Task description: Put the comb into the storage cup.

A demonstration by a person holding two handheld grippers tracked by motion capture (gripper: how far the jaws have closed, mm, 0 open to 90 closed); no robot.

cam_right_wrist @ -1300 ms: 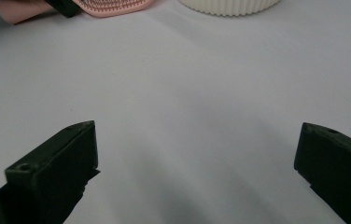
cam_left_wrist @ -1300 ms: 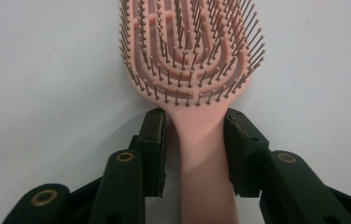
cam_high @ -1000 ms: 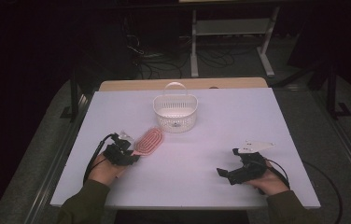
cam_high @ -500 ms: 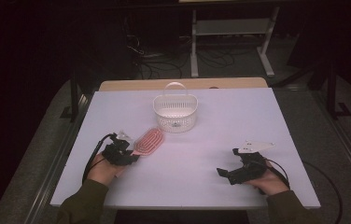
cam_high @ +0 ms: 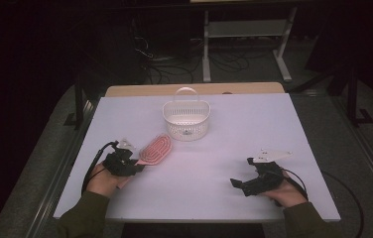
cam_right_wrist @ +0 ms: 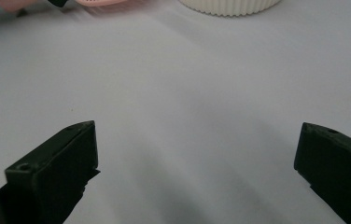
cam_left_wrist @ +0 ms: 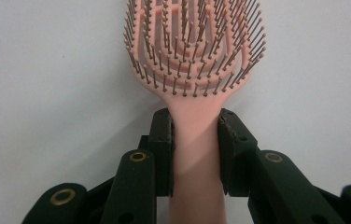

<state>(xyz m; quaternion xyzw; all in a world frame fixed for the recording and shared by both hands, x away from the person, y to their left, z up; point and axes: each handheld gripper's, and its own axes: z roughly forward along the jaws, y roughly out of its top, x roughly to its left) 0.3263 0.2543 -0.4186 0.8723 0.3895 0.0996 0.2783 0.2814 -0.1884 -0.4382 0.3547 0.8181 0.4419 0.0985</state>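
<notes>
Pink hairbrush [cam_left_wrist: 195, 70] bristles up, handle clamped: left gripper [cam_left_wrist: 195, 140] view.

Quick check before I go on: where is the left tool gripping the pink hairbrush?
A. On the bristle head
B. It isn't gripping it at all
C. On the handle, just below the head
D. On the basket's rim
C. In the left gripper view, the left tool has both jaws pressed against the sides of the pink hairbrush handle just below the bristled head; the white basket stands apart, farther up the table.
</notes>
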